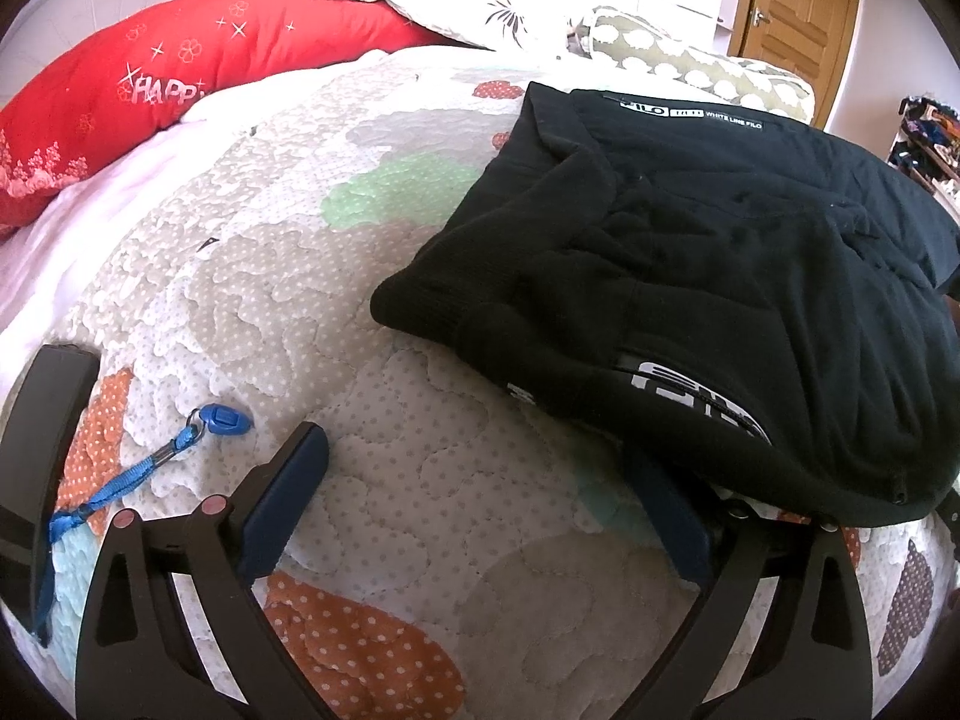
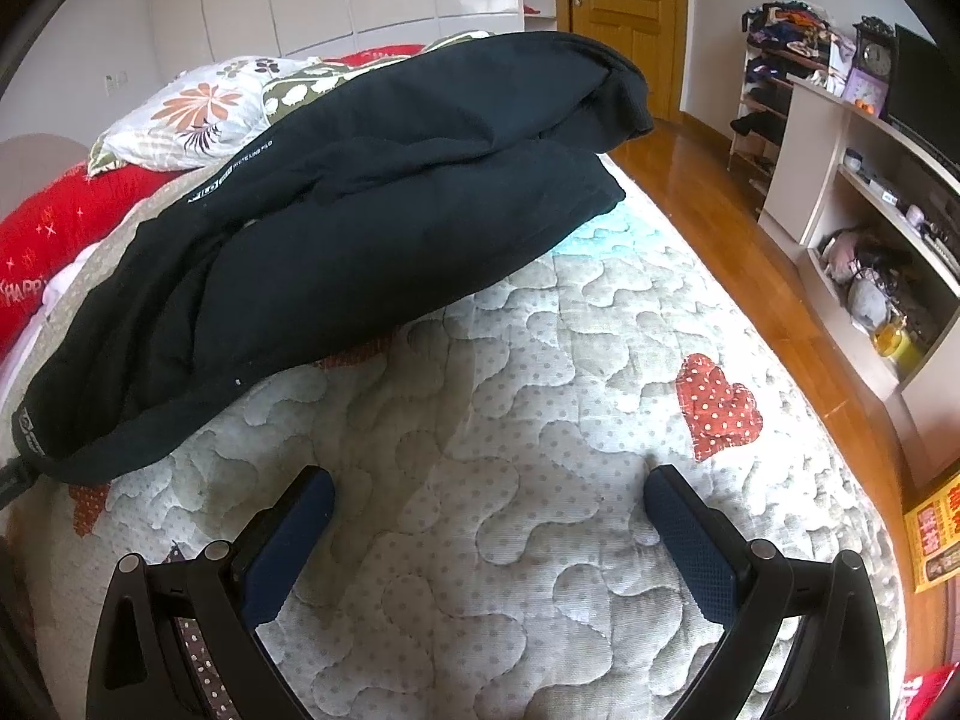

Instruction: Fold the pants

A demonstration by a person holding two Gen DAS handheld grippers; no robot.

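Black pants point(image 1: 708, 276) lie folded in a thick bundle on the quilted bedspread point(image 1: 372, 420), with white lettering at the top and lower edge. My left gripper point(image 1: 480, 474) is open just in front of the bundle; its right finger lies partly under the bundle's near edge. In the right wrist view the pants point(image 2: 336, 228) lie at the upper left. My right gripper point(image 2: 489, 498) is open and empty over bare quilt point(image 2: 540, 396), apart from the pants.
A blue lanyard with a clip point(image 1: 180, 450) and a black object point(image 1: 42, 438) lie at the left. A red pillow point(image 1: 180, 78) and floral pillows point(image 2: 192, 114) sit at the bed's head. The bed edge, wooden floor point(image 2: 750, 252) and shelves point(image 2: 870, 228) are at the right.
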